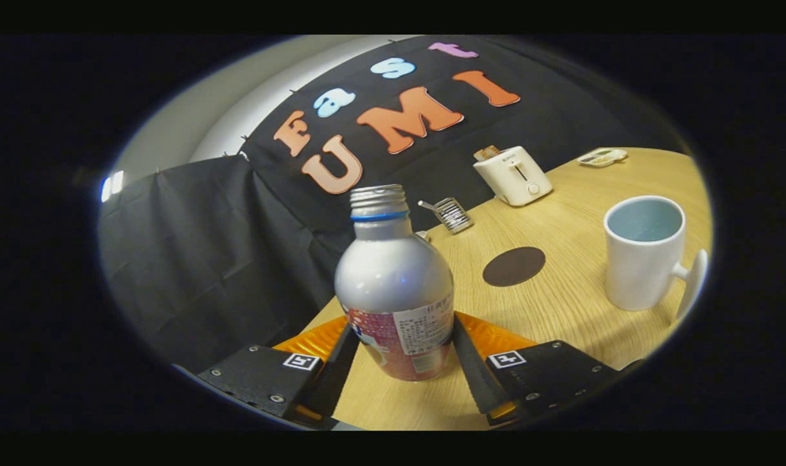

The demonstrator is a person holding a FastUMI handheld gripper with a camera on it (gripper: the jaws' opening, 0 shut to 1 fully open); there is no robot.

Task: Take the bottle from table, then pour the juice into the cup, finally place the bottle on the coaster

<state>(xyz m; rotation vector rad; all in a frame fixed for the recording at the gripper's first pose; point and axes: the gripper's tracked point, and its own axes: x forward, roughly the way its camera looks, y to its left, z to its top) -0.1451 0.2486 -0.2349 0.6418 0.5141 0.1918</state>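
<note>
We are clamping the gripper (402, 353) on the bottle (396, 291), both fingers pressing its labelled lower body to keep the open neck free for pouring, with cup (645, 255) and coaster (513, 266) waiting beyond on the table (561, 323).

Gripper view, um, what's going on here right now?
A hand-held gripper has both fingers pressed on the lower body of a silver juice bottle, cap still on, over the wooden table. Beyond the fingers lie a dark round coaster and an empty white mug. No pouring has begun.
</note>
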